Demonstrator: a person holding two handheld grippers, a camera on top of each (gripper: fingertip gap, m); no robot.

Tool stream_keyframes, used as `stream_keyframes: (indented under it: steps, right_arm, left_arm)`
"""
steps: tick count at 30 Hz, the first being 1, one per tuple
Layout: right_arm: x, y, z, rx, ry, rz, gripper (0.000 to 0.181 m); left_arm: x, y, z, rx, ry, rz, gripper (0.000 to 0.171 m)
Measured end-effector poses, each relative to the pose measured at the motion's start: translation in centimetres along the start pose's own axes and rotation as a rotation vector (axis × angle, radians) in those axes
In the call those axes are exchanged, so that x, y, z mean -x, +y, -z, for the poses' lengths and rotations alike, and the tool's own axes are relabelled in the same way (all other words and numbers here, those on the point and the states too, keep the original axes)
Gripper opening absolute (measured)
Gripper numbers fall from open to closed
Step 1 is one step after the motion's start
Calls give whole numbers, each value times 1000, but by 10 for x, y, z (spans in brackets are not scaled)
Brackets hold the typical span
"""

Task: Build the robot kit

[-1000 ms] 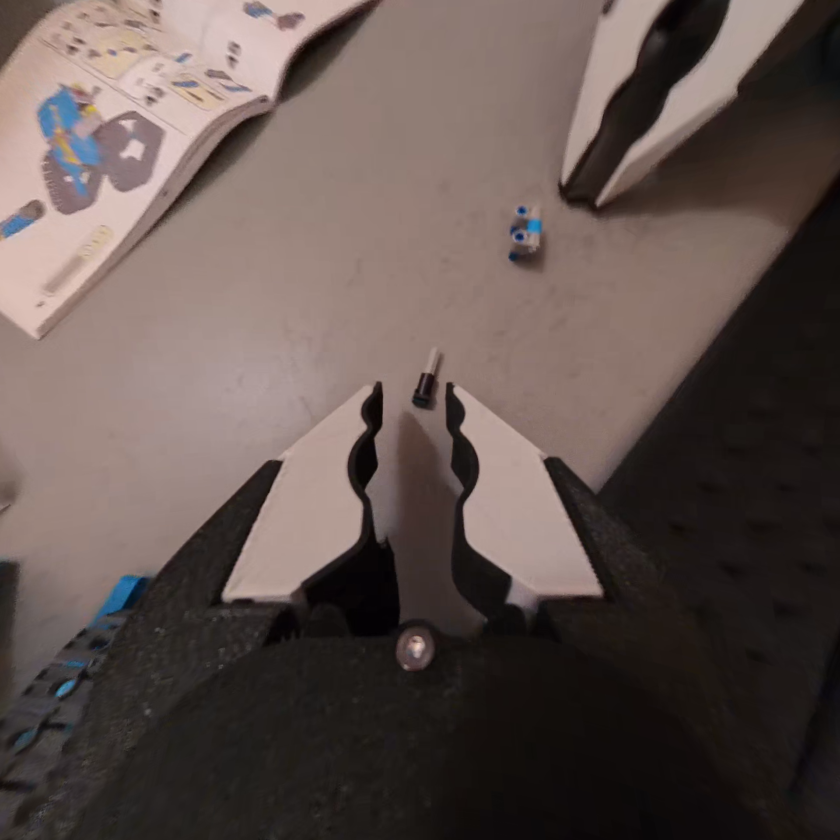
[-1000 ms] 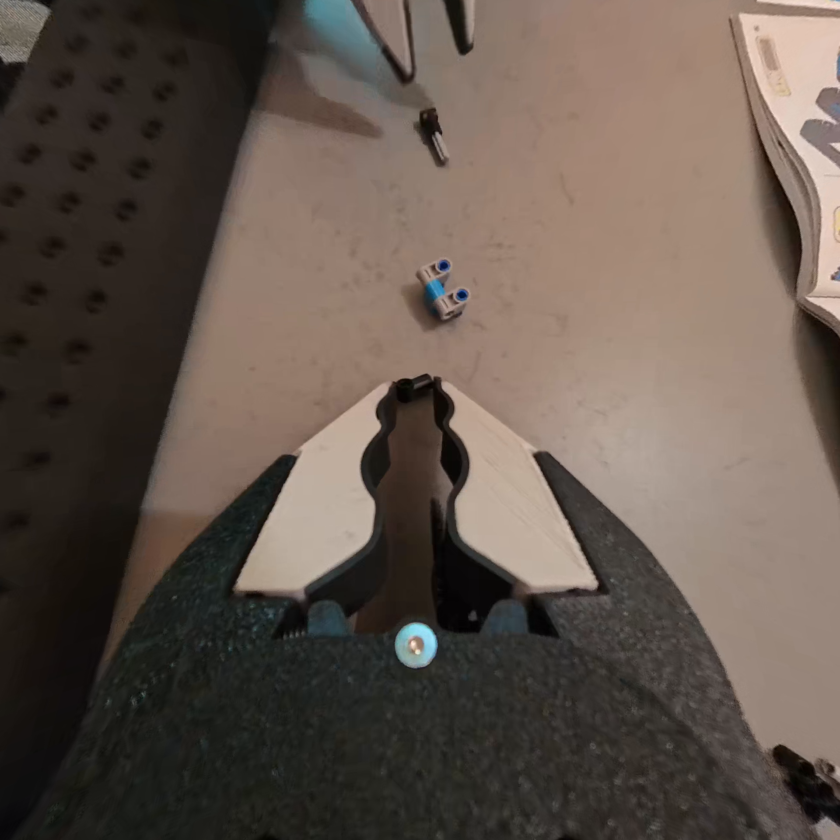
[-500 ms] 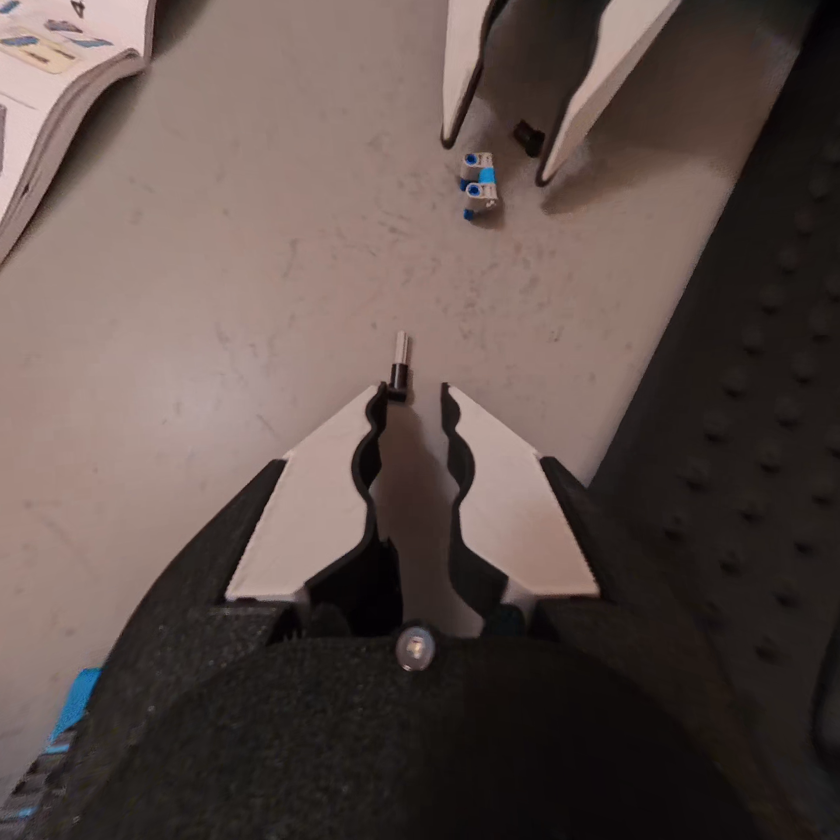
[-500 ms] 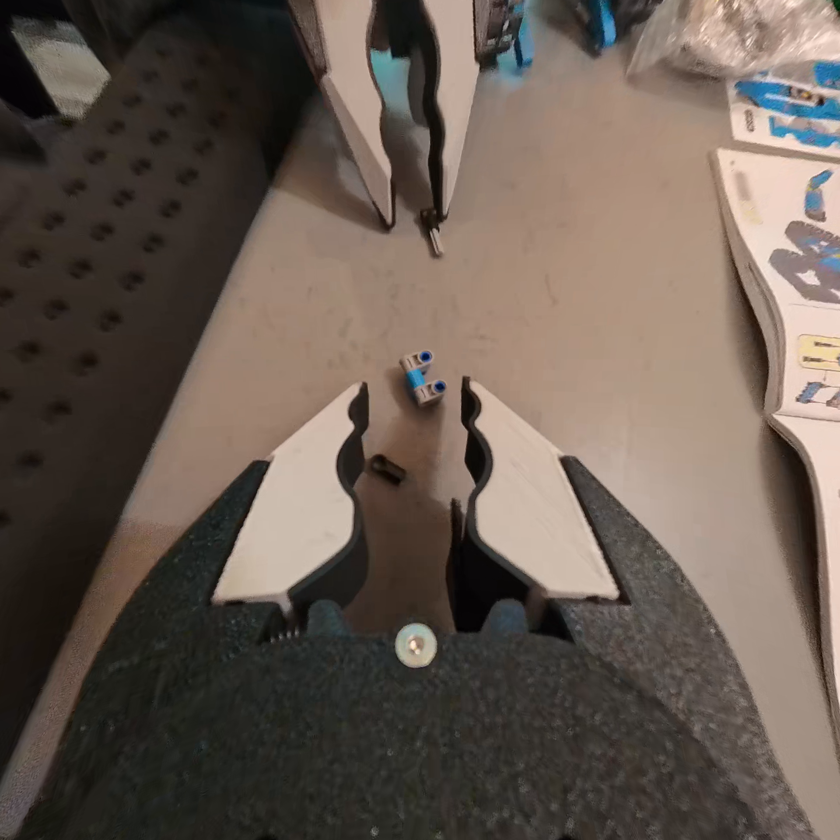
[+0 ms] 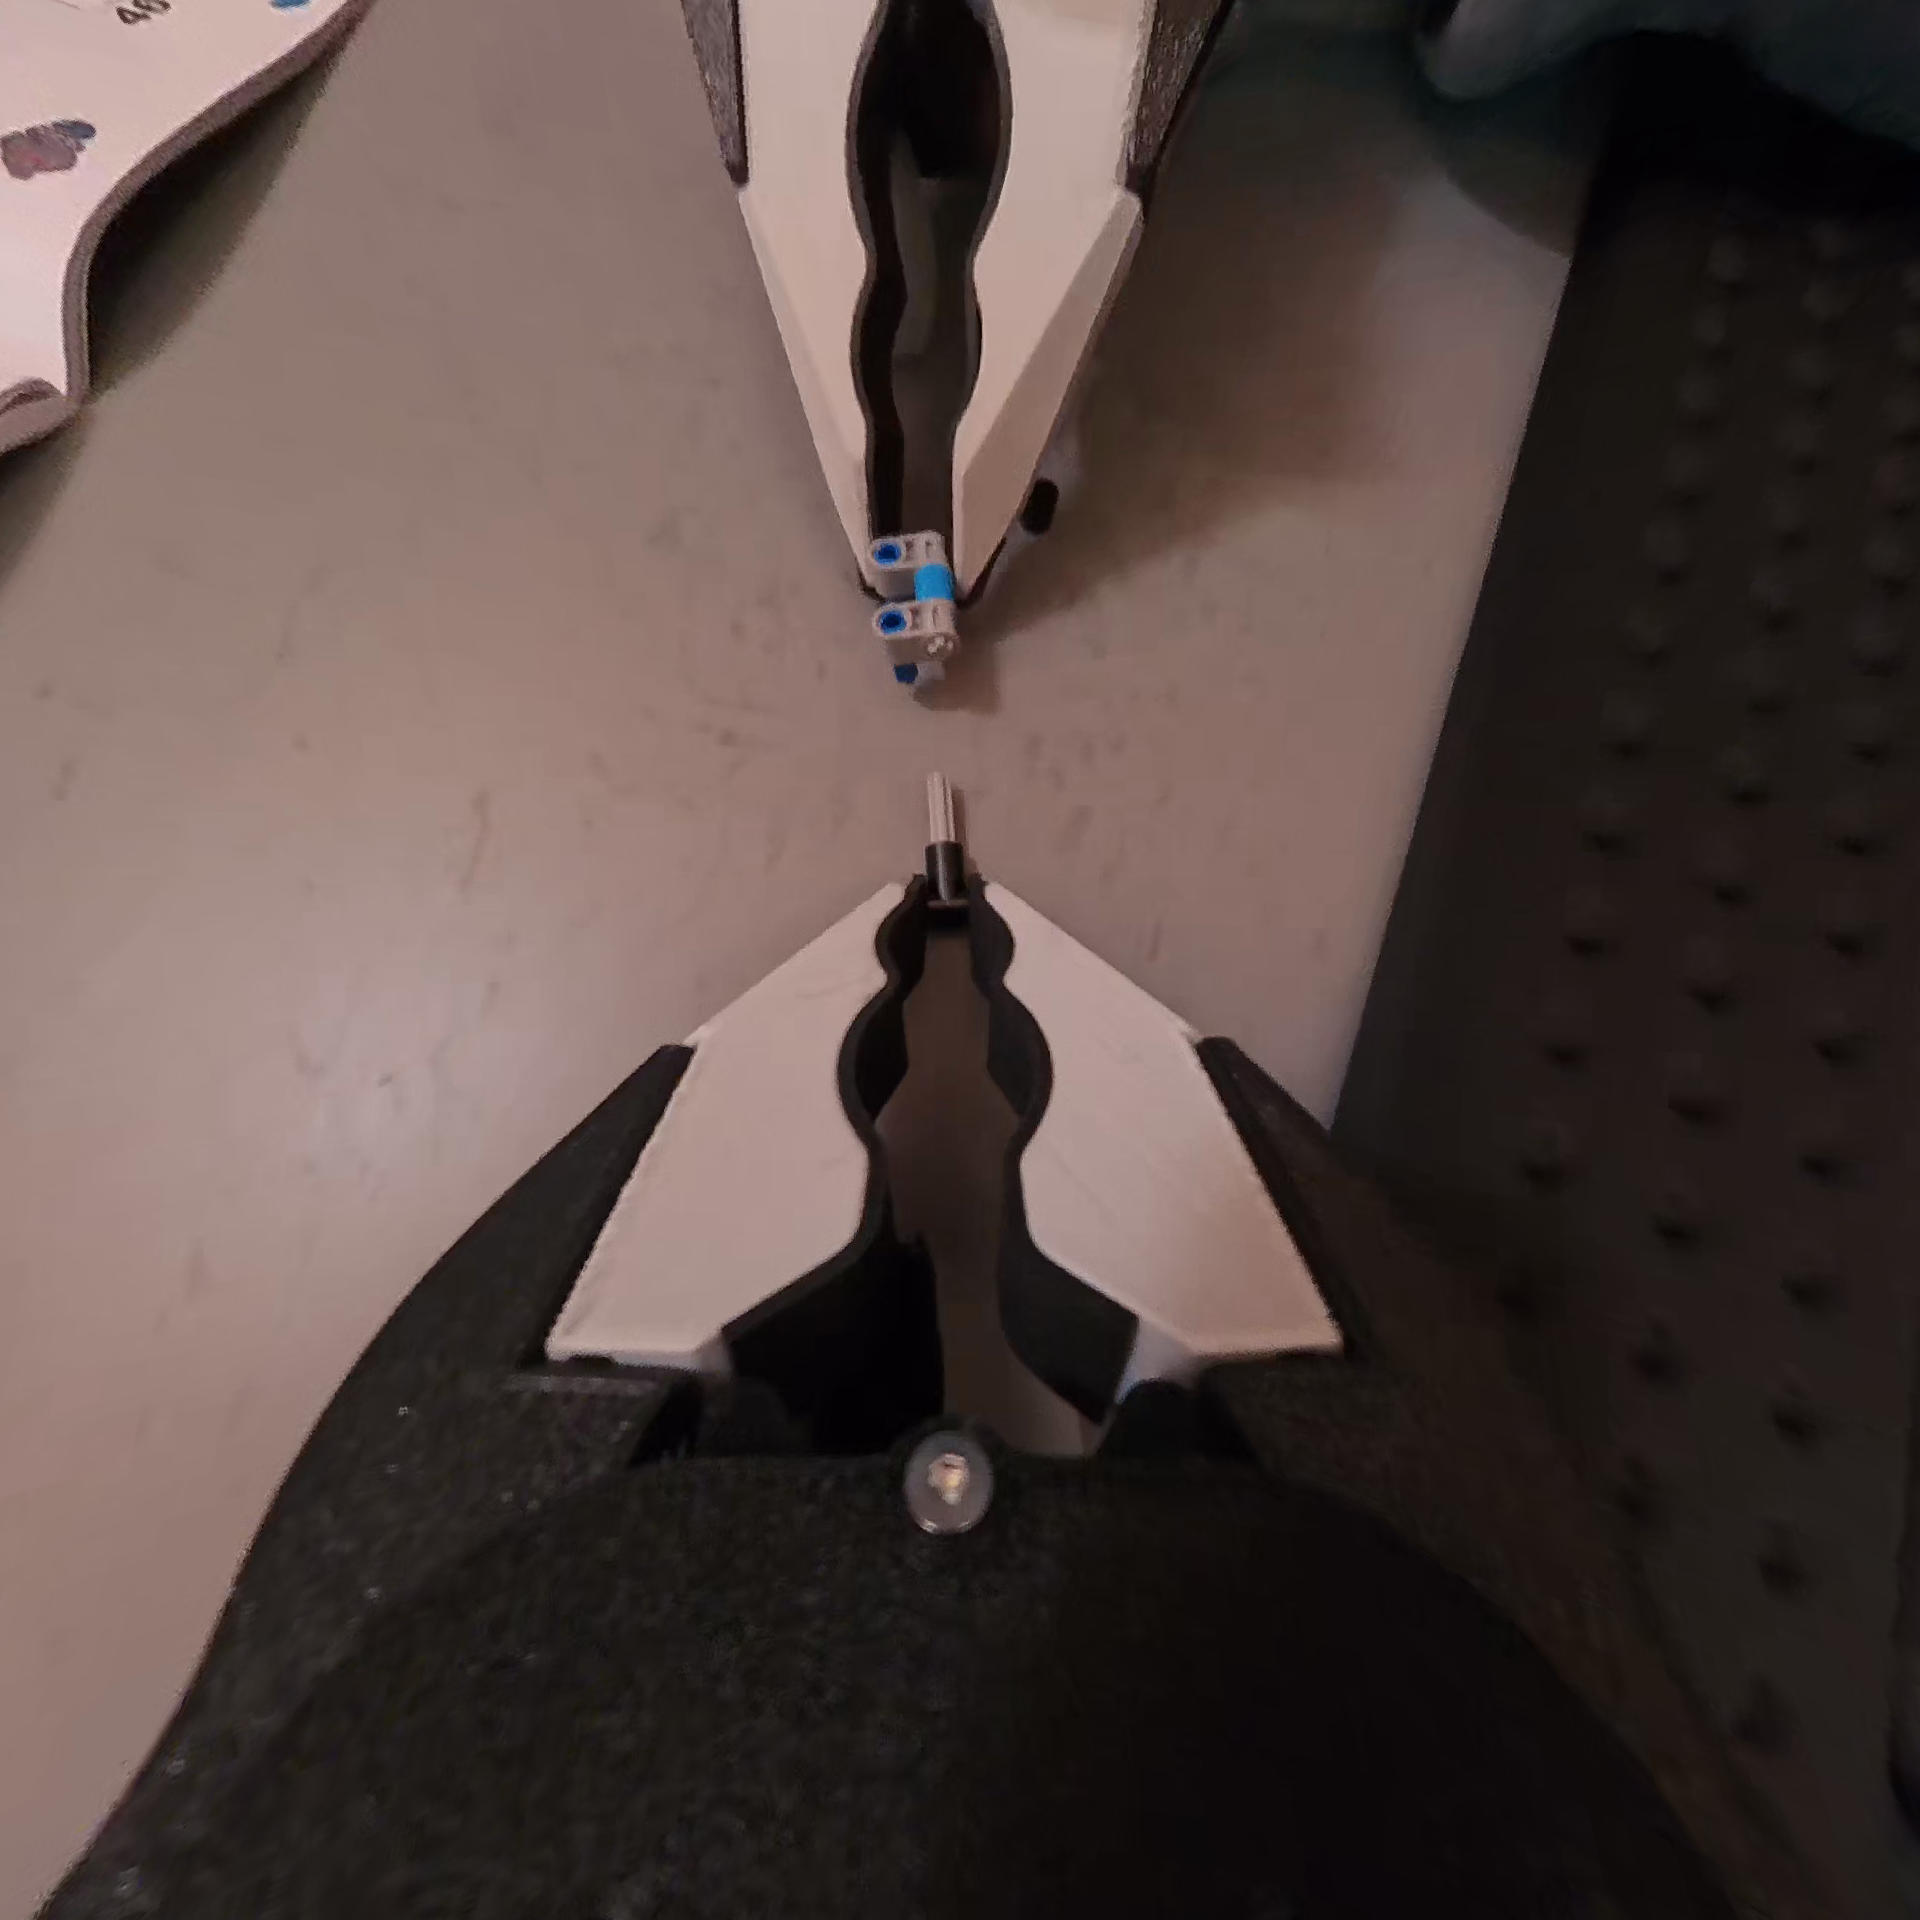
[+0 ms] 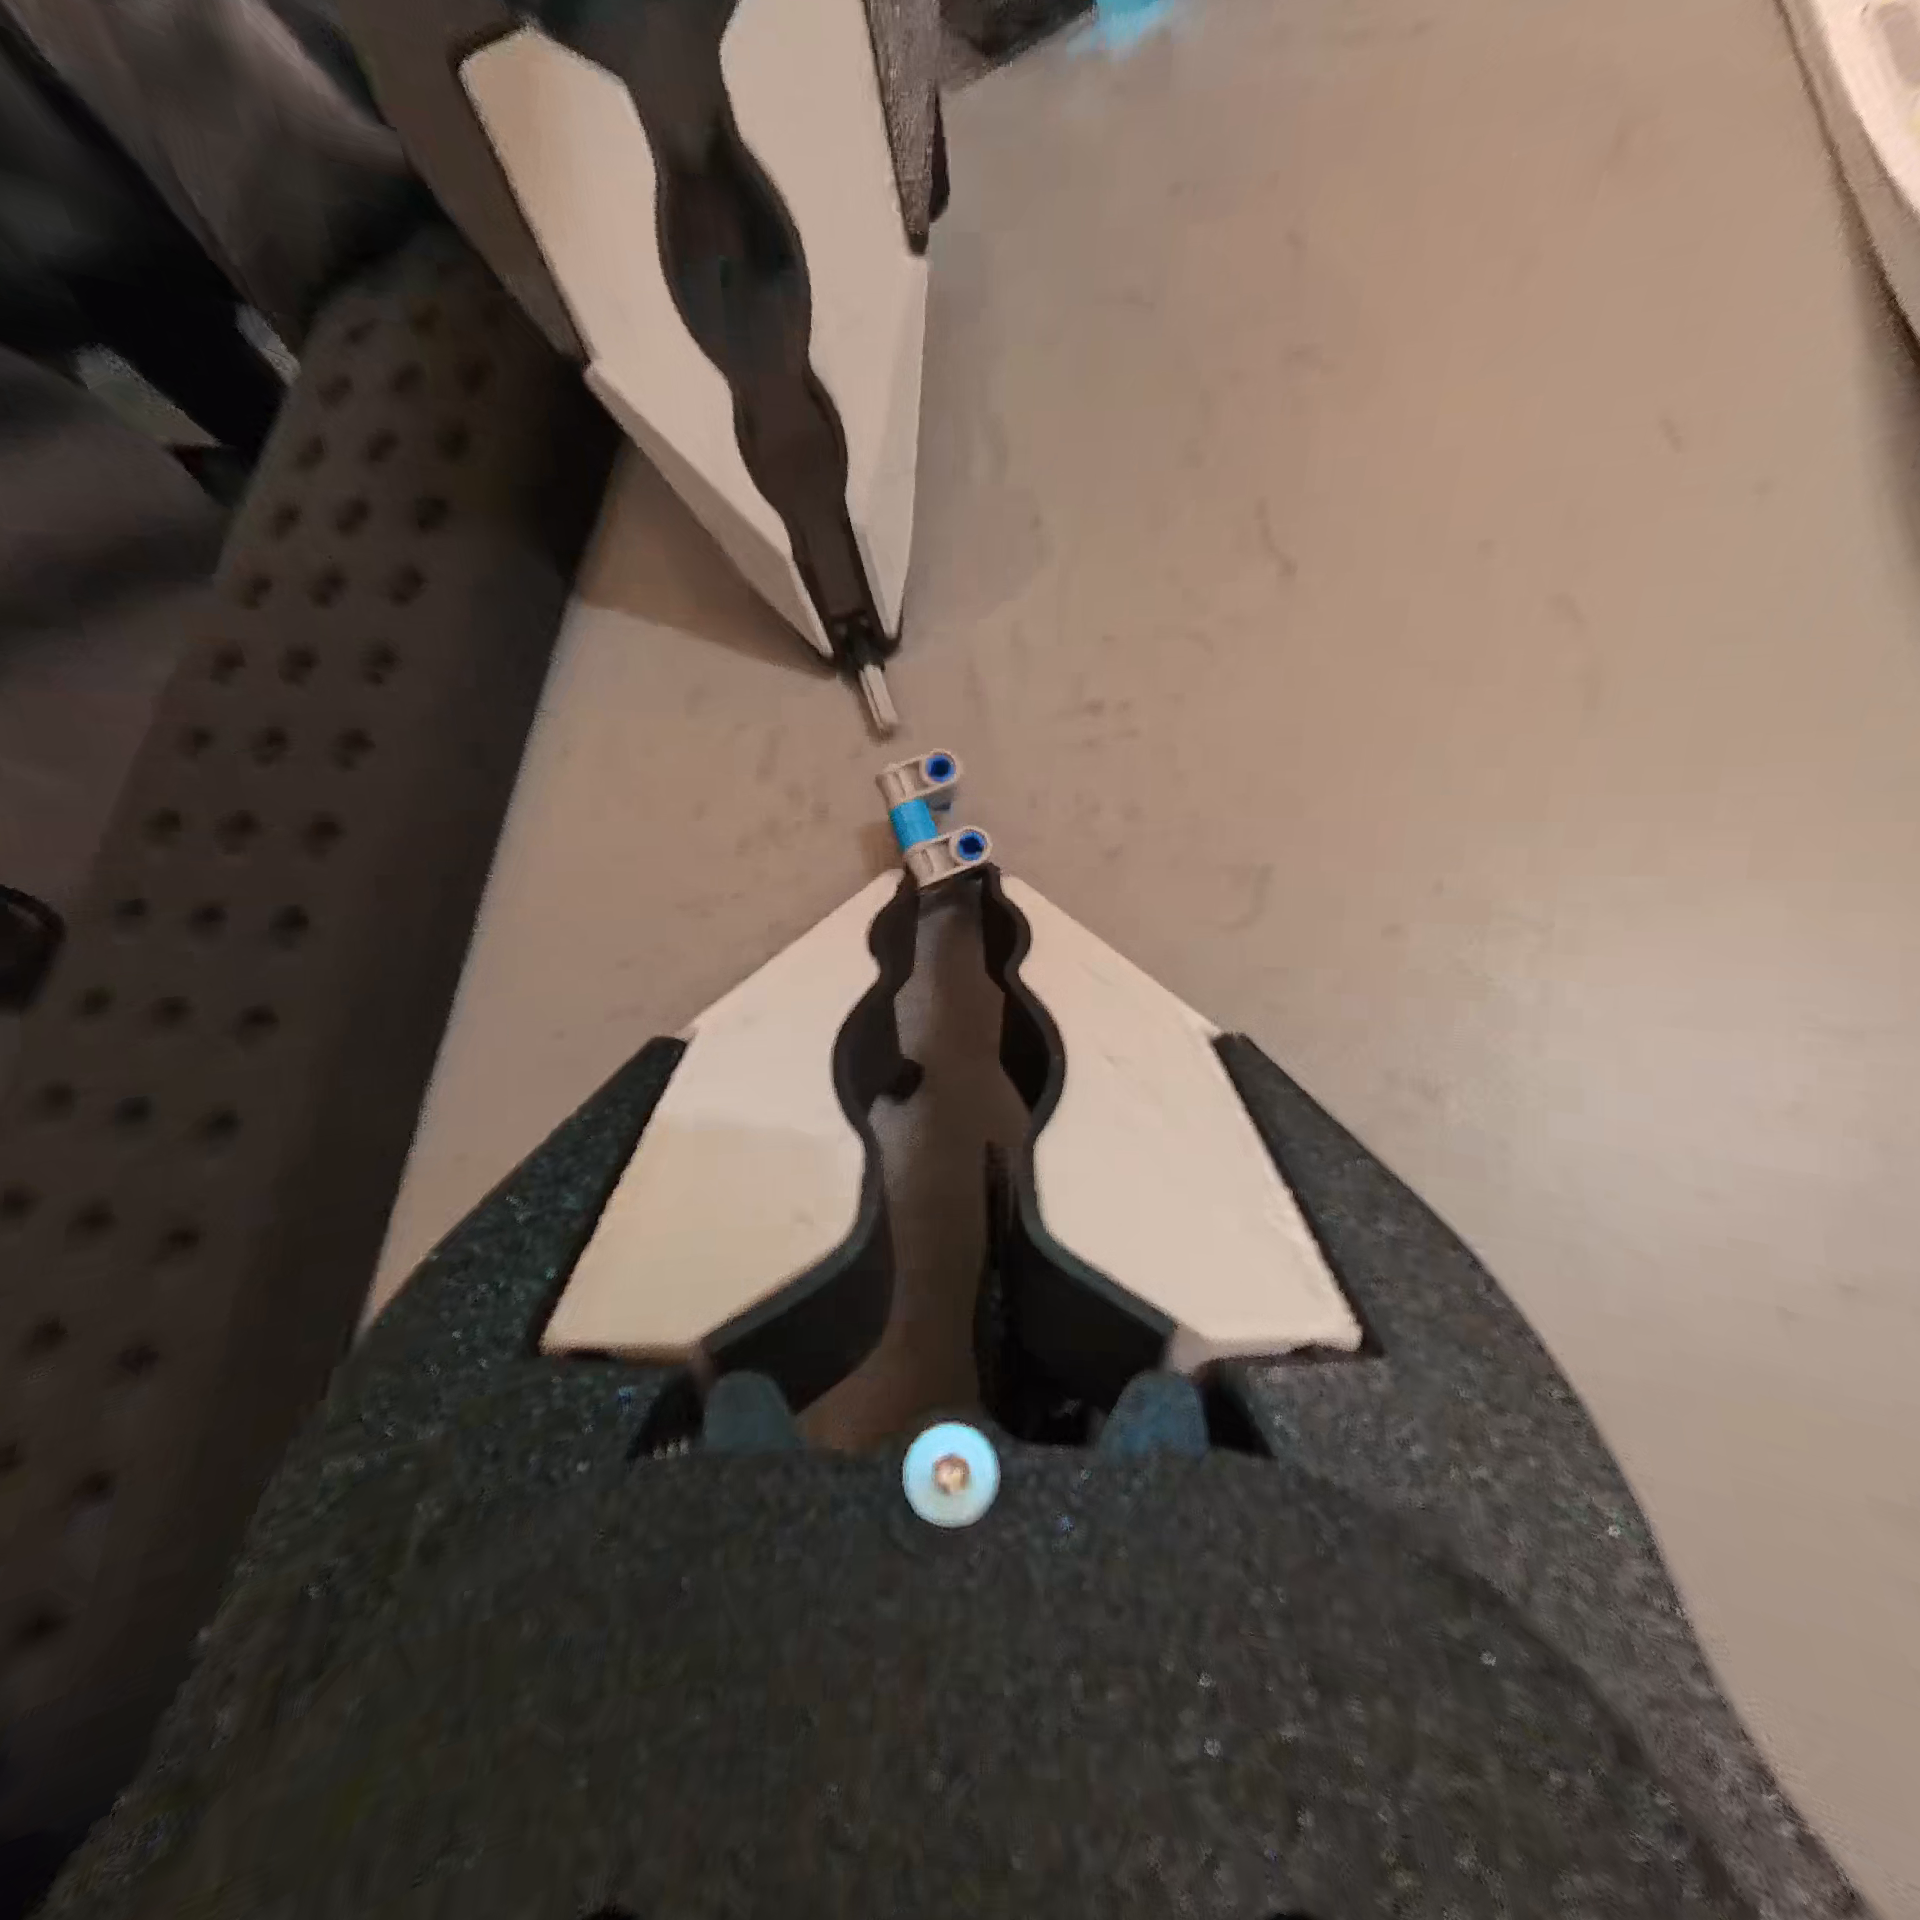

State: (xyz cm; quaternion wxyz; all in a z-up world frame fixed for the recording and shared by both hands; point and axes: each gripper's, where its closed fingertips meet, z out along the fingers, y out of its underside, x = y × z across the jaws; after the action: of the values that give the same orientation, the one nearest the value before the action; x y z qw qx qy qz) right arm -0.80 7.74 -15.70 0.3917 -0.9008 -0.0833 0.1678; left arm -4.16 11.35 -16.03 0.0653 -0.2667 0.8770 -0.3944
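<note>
The left gripper (image 5: 943, 896) has its fingertips pinched on the black end of a small pin (image 5: 941, 844), so the pale grey shaft pokes straight out past the tips, pointing away toward the far side of the left wrist view. Its long axis runs pretty much in line with the fingers.

Facing it, tip to tip, is the right gripper (image 6: 948, 881), clamped on the near lug of a little grey-and-blue connector piece (image 6: 928, 818). That piece is two grey lugs with blue pins in their holes, joined by a blue collar, and it sticks out past the tips toward the other gripper. In the left wrist view the same connector (image 5: 914, 603) sits dead ahead of the pin's tip, near it but with a clear gap between them. In the right wrist view the pin (image 6: 873, 694) comes in from the far left at a slight slant, so the two axes look close to lined up but not perfectly.

Whether the parts are off the surface or resting on it, can't tell.

Further out: it's all over a plain tan tabletop (image 5: 416, 727). A tiny black part (image 5: 1042, 504) lies just beside the right gripper's finger. A dark perforated mat (image 6: 208, 831) runs along the table edge, and an open instruction booklet (image 5: 62, 208) shows at the far left corner of the left view.
</note>
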Motion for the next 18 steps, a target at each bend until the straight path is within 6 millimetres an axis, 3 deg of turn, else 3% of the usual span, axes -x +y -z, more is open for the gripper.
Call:
stream_keyframes:
  steps: [5, 6, 15, 18]
  right_arm:
    - [0, 0, -5, 21, -2, -19, 11]
    - [-1, 1, -4, 35, 19, 6, 0]
    - [-7, 3, 11, 126, 205, 138, 0]
    - [22, -1, 17, 73, 92, 122, 16]
  left_arm:
    - [-4, -12, -14, 0, -53, -26, 7]
    - [-4, -12, -14, -1, -56, -27, 6]
    - [-4, -12, -15, -8, -53, -20, 7]
    - [-4, -12, -15, -9, -53, -23, 7]
